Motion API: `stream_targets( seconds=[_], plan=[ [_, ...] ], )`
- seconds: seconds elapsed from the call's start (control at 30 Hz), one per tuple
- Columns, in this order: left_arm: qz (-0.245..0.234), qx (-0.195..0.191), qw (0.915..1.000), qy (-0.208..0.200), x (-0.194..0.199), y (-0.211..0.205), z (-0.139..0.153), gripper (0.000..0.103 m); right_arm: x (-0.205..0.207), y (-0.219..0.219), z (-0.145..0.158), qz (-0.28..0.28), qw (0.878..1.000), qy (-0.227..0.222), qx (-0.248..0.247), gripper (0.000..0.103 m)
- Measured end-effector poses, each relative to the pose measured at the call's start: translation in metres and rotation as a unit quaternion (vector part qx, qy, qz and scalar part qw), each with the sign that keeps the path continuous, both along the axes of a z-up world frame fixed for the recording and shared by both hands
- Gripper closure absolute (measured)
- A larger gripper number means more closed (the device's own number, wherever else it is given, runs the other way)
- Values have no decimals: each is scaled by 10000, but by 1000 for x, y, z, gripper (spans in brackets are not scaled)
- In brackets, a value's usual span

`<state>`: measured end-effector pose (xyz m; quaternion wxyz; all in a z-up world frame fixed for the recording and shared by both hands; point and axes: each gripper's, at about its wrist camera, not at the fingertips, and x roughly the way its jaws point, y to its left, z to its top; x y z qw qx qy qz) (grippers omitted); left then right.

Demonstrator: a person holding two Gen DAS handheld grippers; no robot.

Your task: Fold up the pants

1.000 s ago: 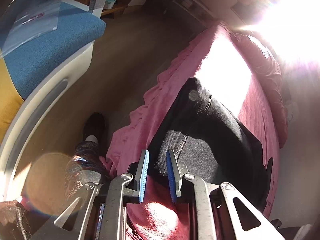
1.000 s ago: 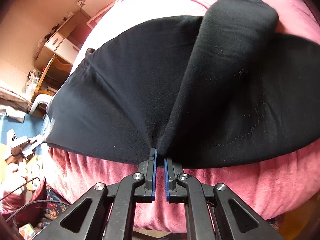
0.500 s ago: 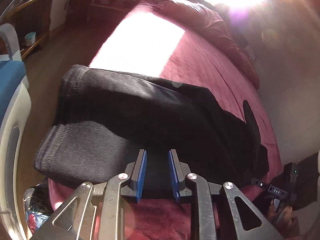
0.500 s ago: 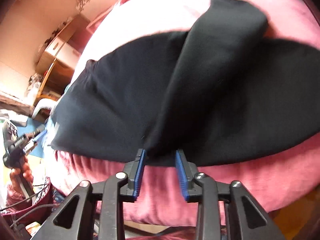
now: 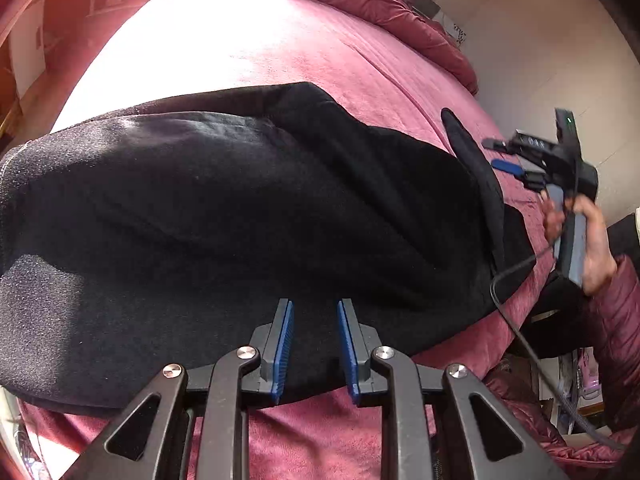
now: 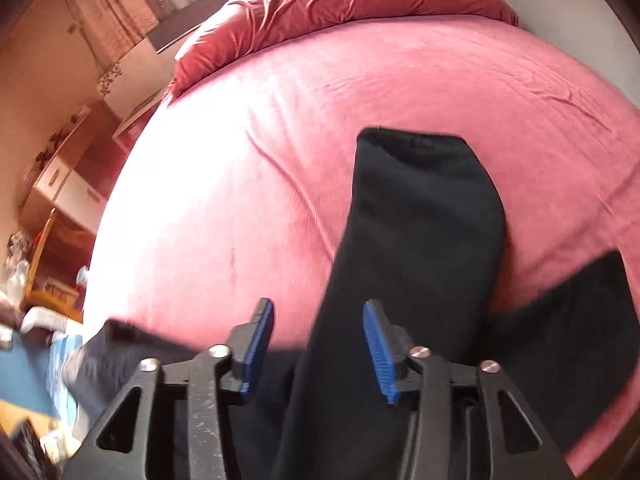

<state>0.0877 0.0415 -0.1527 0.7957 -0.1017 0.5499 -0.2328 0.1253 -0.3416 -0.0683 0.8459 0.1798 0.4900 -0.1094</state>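
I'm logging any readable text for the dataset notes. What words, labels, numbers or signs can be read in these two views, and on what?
No text reads clearly in either view.
Small display on the right gripper, seen from the left wrist: light characters, too blurred to read.
Black pants: no label or brand visible.
Pink bedspread: no text.
Left gripper: no markings visible.

Home bedroom, pink-covered bed [image 6: 400,92], wooden dresser [image 6: 64,184]

You find no readable text here, only blurred white marks on the black handheld device [image 5: 554,156] at right, too smeared to make out
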Motion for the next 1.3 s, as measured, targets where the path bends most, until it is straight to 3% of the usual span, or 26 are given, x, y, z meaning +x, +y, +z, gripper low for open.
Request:
stream_targets(
  seconds=[0.2,0.4,0.5,0.57,0.77,0.93,1.13,1.3],
  plan=[
    [-120,84,9999,78,4,-14,-6,80,81,-18,-23,-478,9965,518,-453,49],
    [-188,20,9997,180,12,-14,-10,79,114,-40,-53,-637,9908,1017,-633,50],
    [-204,18,9996,210,15,-9,-10,79,113,-45,-60,-602,9893,1079,-777,74],
    [-238,17,9995,199,16,-7,-8,79,106,-48,-55,-541,9923,924,-619,97],
    [-356,14,9993,144,14,-6,-6,79,55,-62,-3,-662,9975,10,-258,97],
    [-573,-2,9984,33,10,-11,1,79,-18,-92,38,-1096,9908,-758,220,97],
    [-802,-10,9967,-100,2,-19,11,79,-103,-130,53,-1661,9770,-1224,539,97],
    [-952,72,9953,-129,-4,-23,15,79,-176,-162,39,-2232,9635,-1245,795,97]
  ],
)
